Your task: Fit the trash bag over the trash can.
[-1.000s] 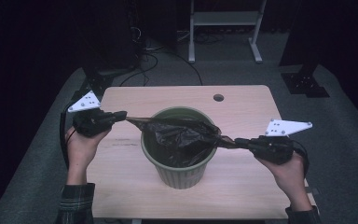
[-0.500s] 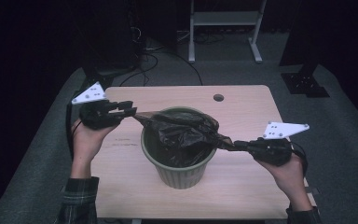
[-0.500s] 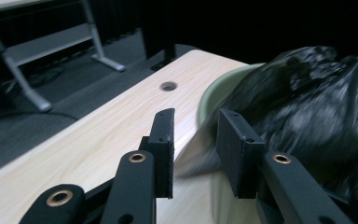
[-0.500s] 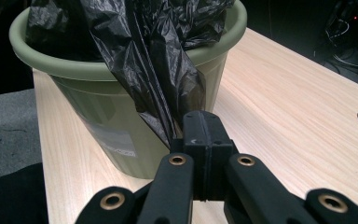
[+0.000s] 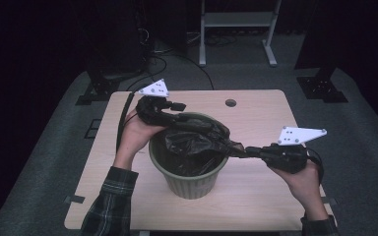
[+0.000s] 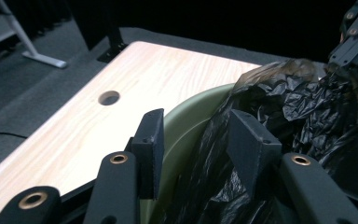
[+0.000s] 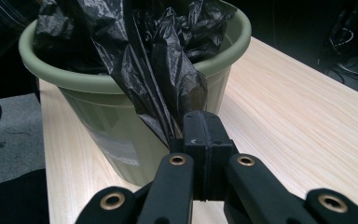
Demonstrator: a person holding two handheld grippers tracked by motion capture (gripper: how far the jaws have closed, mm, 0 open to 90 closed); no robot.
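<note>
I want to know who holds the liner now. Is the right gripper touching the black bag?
Touching. In the right gripper view the right gripper has its jaws shut on a gathered fold of the black bag, pulled out over the rim of the green bin.

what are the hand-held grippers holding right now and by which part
The right hand-held gripper is shut on the black bin bag, pinching a bunched edge pulled out over the green bin rim. The left hand-held gripper has just been opening and holds nothing.

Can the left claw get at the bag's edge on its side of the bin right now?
Probably yes: the left claw stands open astride the green bin rim, black bag film beside one jaw, nothing between.
</note>
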